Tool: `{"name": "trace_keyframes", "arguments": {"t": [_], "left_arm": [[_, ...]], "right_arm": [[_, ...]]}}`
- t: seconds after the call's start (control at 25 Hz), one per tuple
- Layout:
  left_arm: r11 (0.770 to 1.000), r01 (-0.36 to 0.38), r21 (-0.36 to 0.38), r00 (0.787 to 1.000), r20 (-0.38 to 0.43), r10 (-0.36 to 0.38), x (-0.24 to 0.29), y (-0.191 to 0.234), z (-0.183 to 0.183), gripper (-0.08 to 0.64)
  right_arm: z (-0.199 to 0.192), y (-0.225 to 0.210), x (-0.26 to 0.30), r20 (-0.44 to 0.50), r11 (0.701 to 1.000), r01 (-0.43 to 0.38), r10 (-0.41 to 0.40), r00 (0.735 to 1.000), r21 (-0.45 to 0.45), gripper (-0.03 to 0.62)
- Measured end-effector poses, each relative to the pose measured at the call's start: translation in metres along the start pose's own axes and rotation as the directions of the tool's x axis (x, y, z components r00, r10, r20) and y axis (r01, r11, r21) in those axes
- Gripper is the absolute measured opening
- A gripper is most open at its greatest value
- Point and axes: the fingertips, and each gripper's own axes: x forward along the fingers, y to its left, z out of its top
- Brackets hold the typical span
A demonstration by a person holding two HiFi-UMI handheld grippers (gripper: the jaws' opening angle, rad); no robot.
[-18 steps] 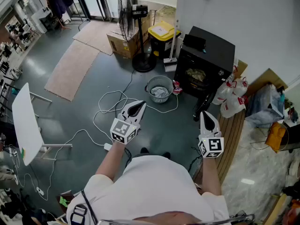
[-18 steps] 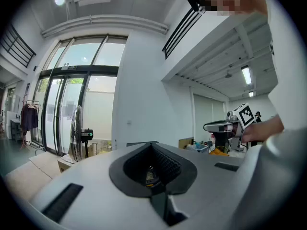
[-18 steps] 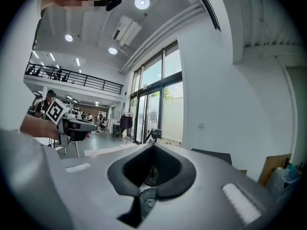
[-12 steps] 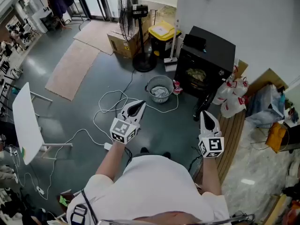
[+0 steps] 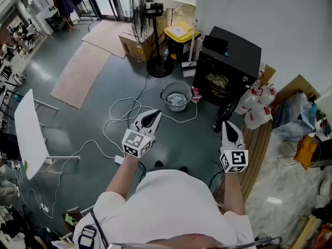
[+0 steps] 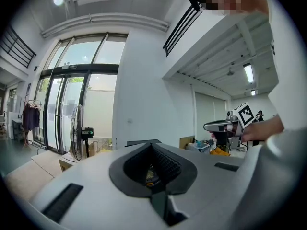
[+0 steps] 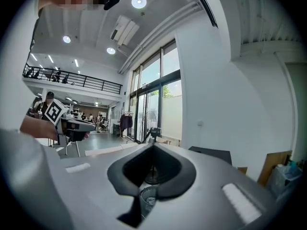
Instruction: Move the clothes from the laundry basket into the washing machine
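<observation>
Grey floor point(image 5: 78, 123), big open room. White table point(image 5: 28, 139) at left, rug point(image 5: 78, 74) beyond, white cable point(image 5: 122, 108) looped mid-floor, fan point(image 5: 155, 35) far. Laundry basket point(image 5: 167, 91) holds clothes point(image 5: 177, 100), just left of open black washing machine point(image 5: 233, 51). Left gripper point(image 5: 155, 114) jaws closed, empty; basket ahead, well apart. Right gripper point(image 5: 226, 125) jaws closed, empty, near washer door.

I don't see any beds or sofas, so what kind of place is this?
Probably a big workshop or studio hall, not a home: tall glass doors, a standing fan beside a cardboard box, and loose cables on the bare grey floor.
</observation>
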Motion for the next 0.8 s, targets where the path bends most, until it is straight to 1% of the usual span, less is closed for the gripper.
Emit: {"name": "trace_keyframes", "arguments": {"t": [0.44, 0.64, 0.8], "left_arm": [[1.000, -0.023, 0.000, 0.999, -0.027, 0.023, 0.031, -0.028, -0.006, 0.005], [1.000, -0.029, -0.008, 0.999, -0.045, 0.029, 0.045, -0.046, -0.019, 0.005], [1.000, -0.027, -0.014, 0.998, -0.059, 0.026, 0.055, -0.052, -0.025, 0.005]], "right_arm": [[-0.023, -0.038, -0.006, -0.048, 1.000, -0.028, 0.028, 0.998, 0.011, 0.011], [-0.041, -0.052, -0.011, -0.067, 0.999, -0.047, 0.048, 0.997, 0.021, 0.011], [-0.045, -0.061, -0.008, -0.066, 0.998, -0.057, 0.059, 0.996, 0.019, 0.011]]}}
